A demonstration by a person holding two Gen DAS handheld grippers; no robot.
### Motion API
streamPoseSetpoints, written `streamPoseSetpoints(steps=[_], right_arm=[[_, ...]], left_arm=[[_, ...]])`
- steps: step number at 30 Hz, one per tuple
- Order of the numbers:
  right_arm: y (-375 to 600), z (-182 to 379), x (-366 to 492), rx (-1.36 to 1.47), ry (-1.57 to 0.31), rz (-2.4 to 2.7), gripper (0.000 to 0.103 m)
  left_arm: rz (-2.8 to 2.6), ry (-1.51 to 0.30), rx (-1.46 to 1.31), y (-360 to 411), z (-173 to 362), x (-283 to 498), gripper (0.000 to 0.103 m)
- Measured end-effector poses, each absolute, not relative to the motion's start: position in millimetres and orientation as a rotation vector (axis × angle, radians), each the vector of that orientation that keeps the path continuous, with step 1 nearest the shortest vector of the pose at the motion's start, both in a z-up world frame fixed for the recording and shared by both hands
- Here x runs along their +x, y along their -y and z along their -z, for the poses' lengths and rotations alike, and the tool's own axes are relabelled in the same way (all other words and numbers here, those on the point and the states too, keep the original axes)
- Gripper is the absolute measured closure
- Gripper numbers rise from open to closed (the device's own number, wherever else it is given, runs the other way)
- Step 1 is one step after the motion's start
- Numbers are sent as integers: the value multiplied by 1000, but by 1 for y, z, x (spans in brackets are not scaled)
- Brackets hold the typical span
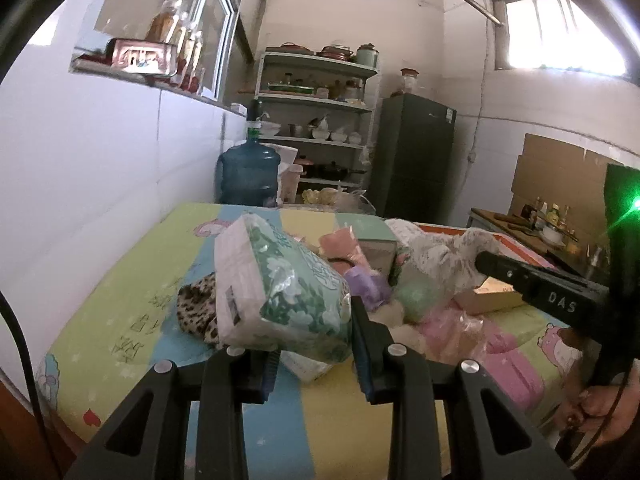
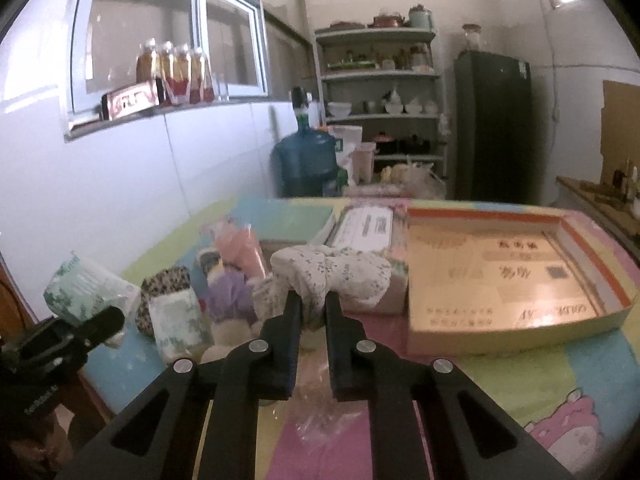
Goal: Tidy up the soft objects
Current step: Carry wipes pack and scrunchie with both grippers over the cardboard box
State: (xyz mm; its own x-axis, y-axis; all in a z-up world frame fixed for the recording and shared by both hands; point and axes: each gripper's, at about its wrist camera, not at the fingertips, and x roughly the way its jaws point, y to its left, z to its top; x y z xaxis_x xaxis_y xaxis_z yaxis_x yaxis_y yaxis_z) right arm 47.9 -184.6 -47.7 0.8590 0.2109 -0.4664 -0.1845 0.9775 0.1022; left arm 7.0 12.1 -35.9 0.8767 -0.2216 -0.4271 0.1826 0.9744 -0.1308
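Observation:
My left gripper (image 1: 314, 346) is shut on a green-and-white tissue pack (image 1: 280, 292), held tilted above the table; the same pack (image 2: 86, 286) shows at the left of the right wrist view behind that gripper (image 2: 100, 322). My right gripper (image 2: 313, 302) is shut on a bunched white floral cloth (image 2: 332, 272), which drapes over its fingertips. From the left wrist view, that gripper (image 1: 486, 262) reaches in from the right with the cloth (image 1: 440, 254). Between them lies a pile of soft things: a leopard-print piece (image 2: 160, 288), a purple one (image 2: 228, 292), a pink one (image 2: 240, 248), and a second tissue pack (image 2: 180, 320).
An open shallow cardboard box with an orange rim (image 2: 520, 320) lies at the right on the pastel cartoon tablecloth (image 2: 560, 400). A white wall runs along the left. Behind the table stand a blue water jug (image 2: 306, 160), a shelf rack (image 2: 380, 76) and a dark fridge (image 2: 492, 128).

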Motion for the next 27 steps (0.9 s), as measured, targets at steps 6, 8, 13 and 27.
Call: streamPoseSetpoints(steps=[6,8,13,27], right_arm=[[199,28,39,57,-428,-196,91],[207,23,37,61,-411,-183,91],[233,14,31,82,-383,-135,91],[320,11,19,138,-354,21,91]], left_arm=[[249,-440,-70,7,22,15,71],[271,-435,-68,15,17,17,71],[349,-420,-62,43,5,24,71],[534,-446,-19,134,-7,58,71]])
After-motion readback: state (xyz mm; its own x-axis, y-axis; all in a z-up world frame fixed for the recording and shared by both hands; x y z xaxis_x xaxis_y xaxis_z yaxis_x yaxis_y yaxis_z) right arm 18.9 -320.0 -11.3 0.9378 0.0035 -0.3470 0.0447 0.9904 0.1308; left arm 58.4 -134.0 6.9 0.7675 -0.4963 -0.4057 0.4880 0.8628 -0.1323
